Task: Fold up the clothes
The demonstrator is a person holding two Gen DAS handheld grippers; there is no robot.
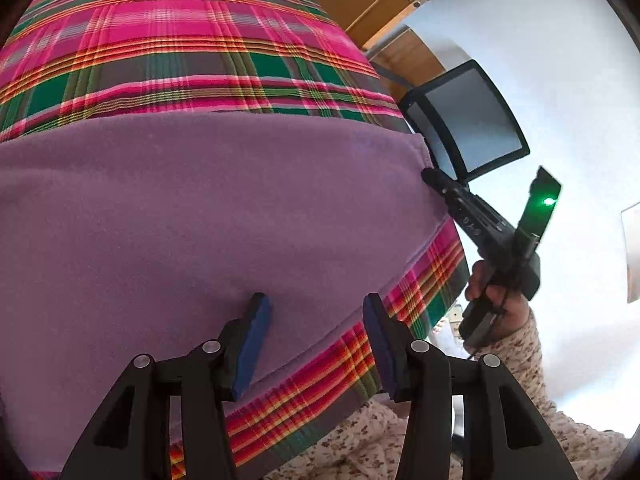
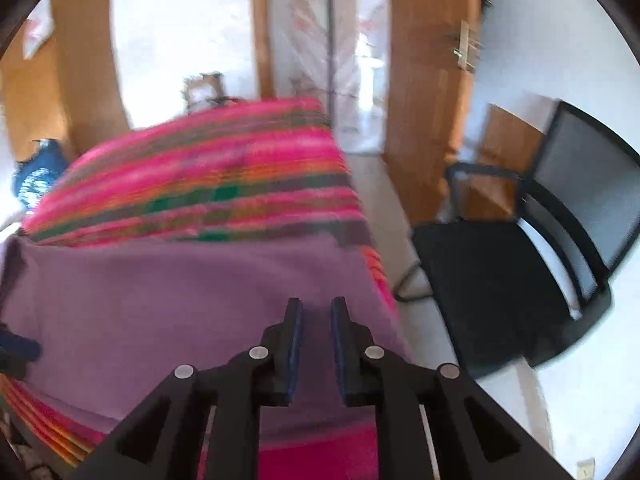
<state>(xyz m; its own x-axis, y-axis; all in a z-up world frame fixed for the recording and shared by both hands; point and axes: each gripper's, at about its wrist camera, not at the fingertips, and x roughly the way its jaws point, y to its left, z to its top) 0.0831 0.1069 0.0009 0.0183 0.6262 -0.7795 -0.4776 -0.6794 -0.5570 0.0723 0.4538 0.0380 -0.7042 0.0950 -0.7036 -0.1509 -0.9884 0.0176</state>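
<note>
Jaws first: your left gripper (image 1: pixel 316 344) stands wide, its blue pads (image 1: pixel 254 344) apart and pressing on nothing, hovering over the near edge of the purple cloth (image 1: pixel 208 208); from this view you cannot tell whether the tips touch the fabric. Your right gripper (image 2: pixel 316 344) has its jaws only narrowly parted, with a slim gap between the pads (image 2: pixel 295 352) and nothing pinched in it; purple cloth shows through the gap, below the tips. In the left wrist view that same gripper reaches in from the right, its black nose at the cloth's right edge, carried by your hand (image 1: pixel 494 300) in a speckled knit sleeve (image 1: pixel 528 364), with a green light glowing on its body. The purple cloth lies spread flat on a plaid cover (image 1: pixel 192 52) of pink, green and orange, which drapes the surface under it and shows as a band along the near and right sides. The cloth's far edge runs straight across the plaid; its right edge sits close to the cover's drop. Beside that drop stands a black chair (image 2: pixel 520 272) with a mesh back, on a pale floor. Behind are a wooden door (image 2: pixel 432 80) with a metal handle and a white wall (image 1: pixel 540 40). The right wrist view is blurred.
</note>
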